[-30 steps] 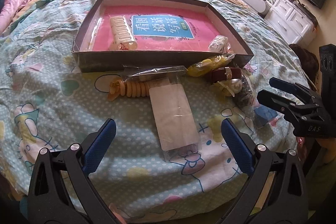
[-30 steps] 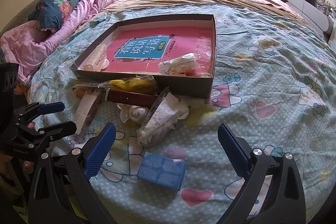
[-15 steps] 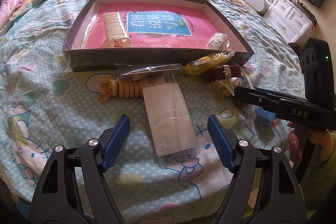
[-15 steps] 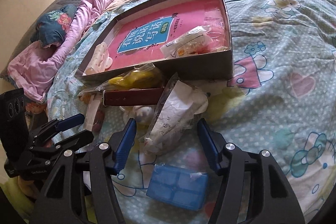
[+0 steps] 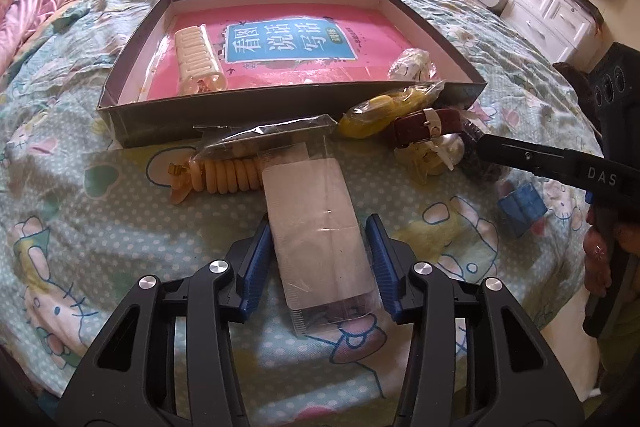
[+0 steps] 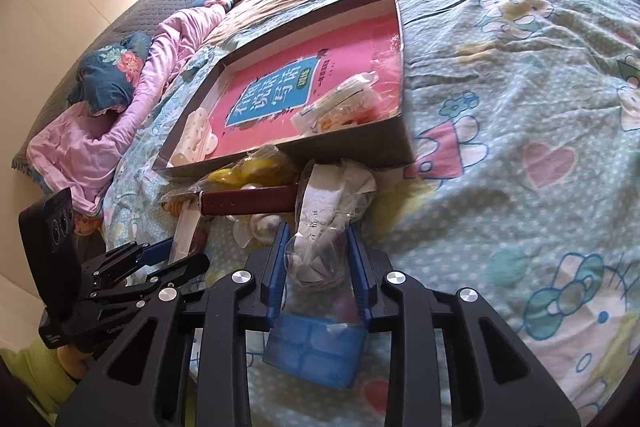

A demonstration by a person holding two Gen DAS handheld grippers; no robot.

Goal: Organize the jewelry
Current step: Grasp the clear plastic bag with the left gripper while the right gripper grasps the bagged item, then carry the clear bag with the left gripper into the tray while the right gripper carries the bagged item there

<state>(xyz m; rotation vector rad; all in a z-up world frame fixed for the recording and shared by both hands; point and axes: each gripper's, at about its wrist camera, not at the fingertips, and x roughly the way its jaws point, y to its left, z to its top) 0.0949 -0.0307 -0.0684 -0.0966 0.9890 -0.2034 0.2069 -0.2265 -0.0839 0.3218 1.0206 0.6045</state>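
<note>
My left gripper (image 5: 318, 263) is shut on a flat clear packet with a white card (image 5: 318, 227) lying on the bedspread. My right gripper (image 6: 318, 267) is shut on a crumpled clear bag with white paper (image 6: 332, 211). A shallow dark box (image 5: 160, 125) with a pink book (image 5: 288, 43) in it lies beyond; it holds a cream hair clip (image 5: 198, 61) and a small bagged item (image 5: 410, 63). In front of the box lie a peach coil tie (image 5: 224, 177), a yellow bagged item (image 5: 384, 109) and a brown strap (image 5: 424, 125).
A blue plastic case (image 6: 316, 349) lies under my right gripper and shows in the left wrist view (image 5: 522, 207). A pearl-like clip (image 5: 438, 153) lies by the strap. Pink bedding (image 6: 100, 131) is piled at the left. White drawers (image 5: 556, 15) stand beside the bed.
Both grippers moved forward and closed: the left onto the clear card packet, the right onto the crumpled bag. The right gripper tilted.
</note>
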